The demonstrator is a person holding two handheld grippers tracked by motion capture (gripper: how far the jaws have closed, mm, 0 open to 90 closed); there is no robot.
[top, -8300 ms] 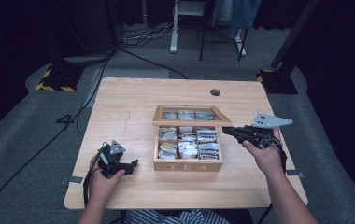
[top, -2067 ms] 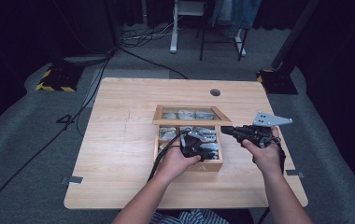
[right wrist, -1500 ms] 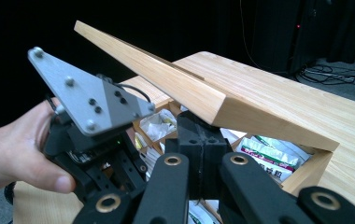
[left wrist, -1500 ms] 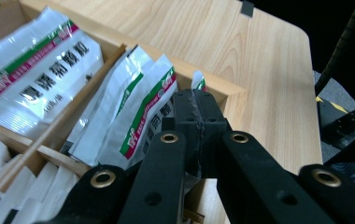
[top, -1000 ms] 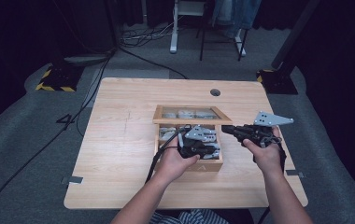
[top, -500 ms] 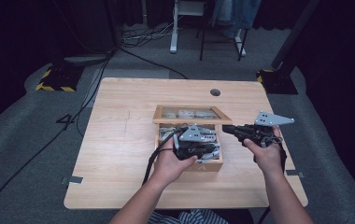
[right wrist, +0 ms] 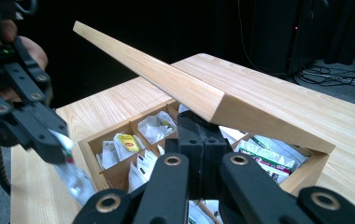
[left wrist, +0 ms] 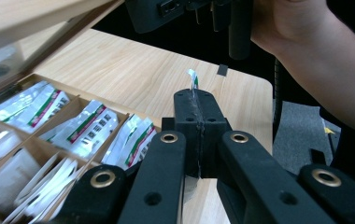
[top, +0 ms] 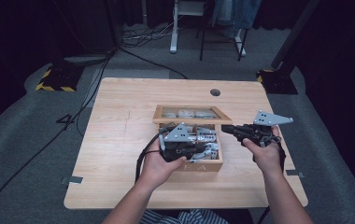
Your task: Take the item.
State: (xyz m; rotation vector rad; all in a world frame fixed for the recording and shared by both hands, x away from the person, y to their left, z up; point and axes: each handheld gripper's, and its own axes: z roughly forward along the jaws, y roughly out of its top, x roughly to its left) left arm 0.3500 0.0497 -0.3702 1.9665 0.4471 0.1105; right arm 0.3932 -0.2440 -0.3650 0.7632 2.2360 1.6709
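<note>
Gripping one tea sachet [left wrist: 193, 82]: left tool [left wrist: 198, 100]; right tool [right wrist: 202, 127] closed under one box lid [right wrist: 199, 95].

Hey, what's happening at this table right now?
A person is working a wooden tea box with a hand-held gripper in each hand. The right hand-held gripper props the box's lid open from below. The left hand-held gripper is shut on a silver tea sachet, lifted above the compartments.

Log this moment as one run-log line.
left gripper: shut on tea sachet, above wooden box | right gripper: shut, props lid open
</note>
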